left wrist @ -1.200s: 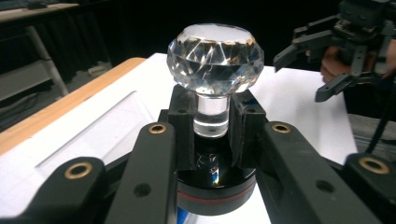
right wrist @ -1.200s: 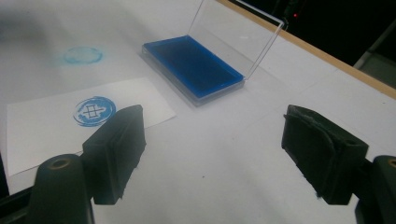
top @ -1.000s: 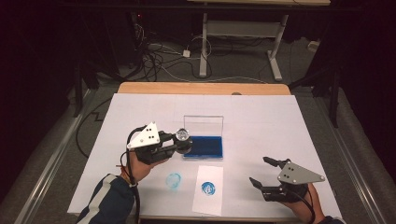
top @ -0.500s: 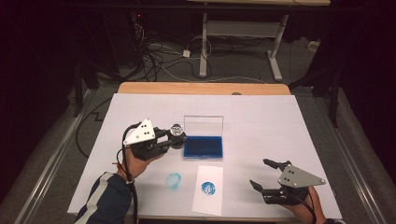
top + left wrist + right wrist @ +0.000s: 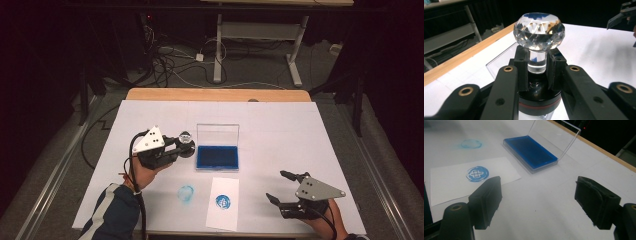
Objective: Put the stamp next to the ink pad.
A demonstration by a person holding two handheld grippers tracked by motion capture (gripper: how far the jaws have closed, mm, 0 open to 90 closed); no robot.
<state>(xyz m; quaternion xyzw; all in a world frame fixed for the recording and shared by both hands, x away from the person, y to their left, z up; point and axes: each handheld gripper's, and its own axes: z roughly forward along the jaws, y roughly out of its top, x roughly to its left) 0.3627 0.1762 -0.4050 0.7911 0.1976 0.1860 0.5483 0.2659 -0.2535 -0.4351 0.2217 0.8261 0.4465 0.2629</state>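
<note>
Clamped in the left gripper (image 5: 184, 145): a stamp (image 5: 538, 47) with a clear, faceted crystal knob, cut like a large gem and flecked with blue reflections on top. Below the knob, a short transparent neck, pinched between the two black pads (image 5: 521, 67); under that, a round black base with a thin red line around it. Held upright, just left of the ink pad (image 5: 217, 156) in the high view and close to its near-left corner; cannot tell whether the base touches the white table cover (image 5: 280, 125).

Ink pad: shallow clear case, deep blue inside, transparent lid standing open at the back edge.

Nearer the person, a white card (image 5: 223, 202) with a round blue printed emblem, and left of it a fainter blue smudged ring (image 5: 185, 193) on the cover itself.

Right gripper (image 5: 285, 187) at the near right corner, well apart from the stamp, jaws wide apart with nothing between them, hovering low over bare cover, pointing toward card and ink pad.
</note>
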